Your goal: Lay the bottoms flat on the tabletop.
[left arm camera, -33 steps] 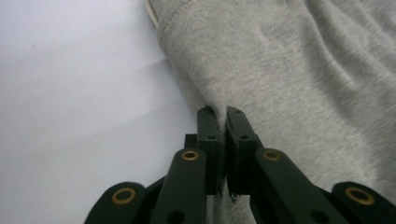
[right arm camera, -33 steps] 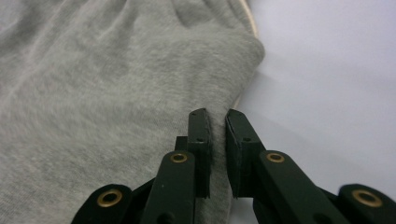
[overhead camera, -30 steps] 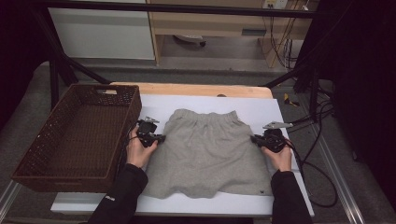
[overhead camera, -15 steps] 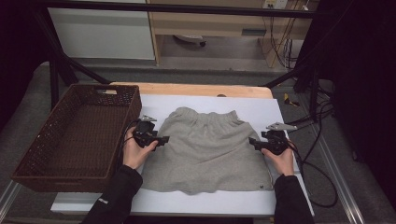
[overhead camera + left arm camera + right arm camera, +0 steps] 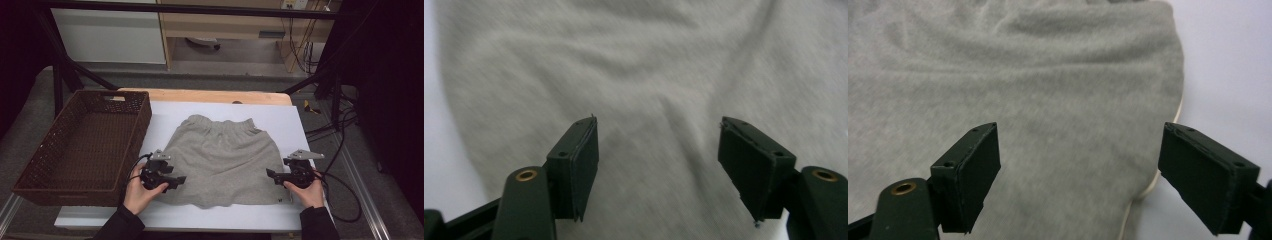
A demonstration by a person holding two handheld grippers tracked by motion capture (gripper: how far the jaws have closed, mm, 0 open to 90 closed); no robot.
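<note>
One white table top (image 5: 310, 125) carries one brown wicker basket (image 5: 45, 165) at its left side, with nothing in it, and one pair of grey shorts (image 5: 225, 160) spread flat at the middle, waistband away from the person. Two grippers sit at the shorts' near corners: the left gripper (image 5: 181, 179) and the right gripper (image 5: 270, 173), each with jaws just opened and holding nothing. The left gripper view (image 5: 659, 165) shows creased fabric beneath its spread jaws; the right gripper view (image 5: 1078, 175) shows the shorts' pale hem edge.
</note>
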